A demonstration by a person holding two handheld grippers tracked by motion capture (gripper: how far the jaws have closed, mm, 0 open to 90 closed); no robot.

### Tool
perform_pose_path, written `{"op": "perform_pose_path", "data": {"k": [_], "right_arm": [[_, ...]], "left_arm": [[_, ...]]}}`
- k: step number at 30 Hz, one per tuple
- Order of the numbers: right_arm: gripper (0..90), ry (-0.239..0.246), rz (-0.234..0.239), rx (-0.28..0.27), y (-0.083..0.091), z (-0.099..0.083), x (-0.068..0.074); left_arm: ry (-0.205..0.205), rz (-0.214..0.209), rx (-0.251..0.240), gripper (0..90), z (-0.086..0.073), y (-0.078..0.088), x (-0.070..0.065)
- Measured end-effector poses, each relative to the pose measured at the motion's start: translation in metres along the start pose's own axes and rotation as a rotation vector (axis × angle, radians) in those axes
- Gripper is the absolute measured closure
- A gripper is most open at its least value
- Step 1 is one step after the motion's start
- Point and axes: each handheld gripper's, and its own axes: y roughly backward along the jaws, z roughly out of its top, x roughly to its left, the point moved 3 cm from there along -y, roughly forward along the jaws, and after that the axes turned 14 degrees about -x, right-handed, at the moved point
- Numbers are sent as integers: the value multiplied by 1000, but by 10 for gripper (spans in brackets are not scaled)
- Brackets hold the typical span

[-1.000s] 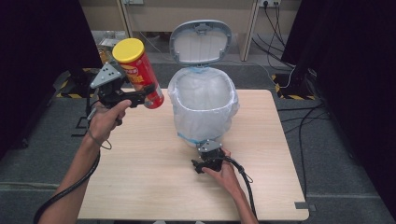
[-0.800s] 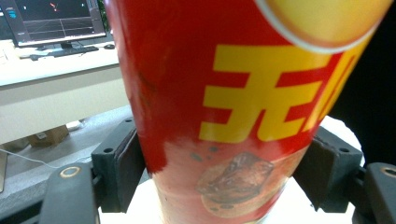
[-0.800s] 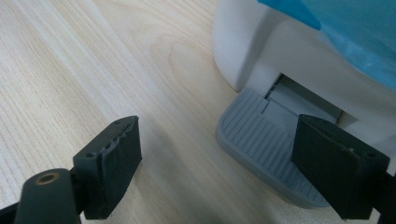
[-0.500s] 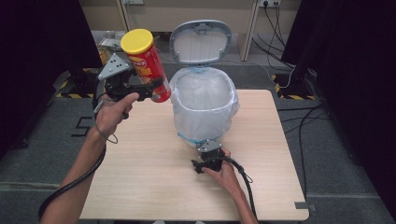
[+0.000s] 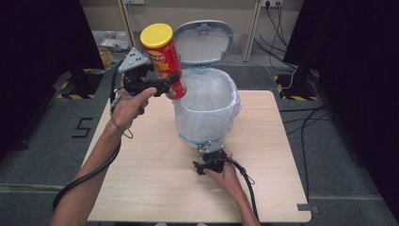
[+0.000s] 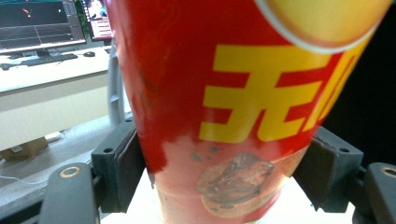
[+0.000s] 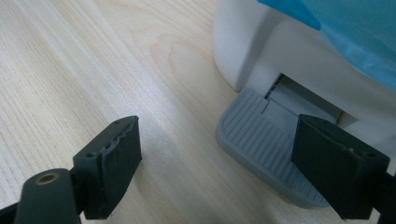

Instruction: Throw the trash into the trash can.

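A red chip can (image 5: 163,61) with a yellow lid hangs tilted in the air beside the left rim of the pedal bin (image 5: 207,106), which is lined with a white bag. My left gripper (image 5: 169,87) is shut on the can's lower part. In the left gripper view the can (image 6: 224,93) sits between both jaws of that gripper (image 6: 224,177). The bin's grey lid (image 5: 203,41) stands open. At the bin's foot my right gripper (image 5: 204,165) is open. In the right gripper view its (image 7: 224,135) right jaw lies over the grey pedal (image 7: 261,140).
The wooden table (image 5: 141,179) has bare room left of and in front of the bin. The bin's white base (image 7: 261,56) and a blue bag edge (image 7: 345,37) are close to the right gripper. Cables trail on the floor at the right (image 5: 310,117).
My left gripper has carried the can up and to the right, closer to the bin's rim, and the can stands more upright. The right gripper has stayed at the pedal.
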Motion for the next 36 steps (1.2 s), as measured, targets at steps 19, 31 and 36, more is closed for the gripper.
{"op": "perform_pose_path", "data": {"k": [19,31,36], "right_arm": [[160,-7,5,2,0,0,0],[160,-9,9,2,0,0,0],[160,-8,10,3,0,0,-1]], "left_arm": [[-14,-29,44,241,-2,-43,-23],[-31,-44,119,240,-26,-60,-32],[-38,-46,166,240,-40,-65,-32]]}}
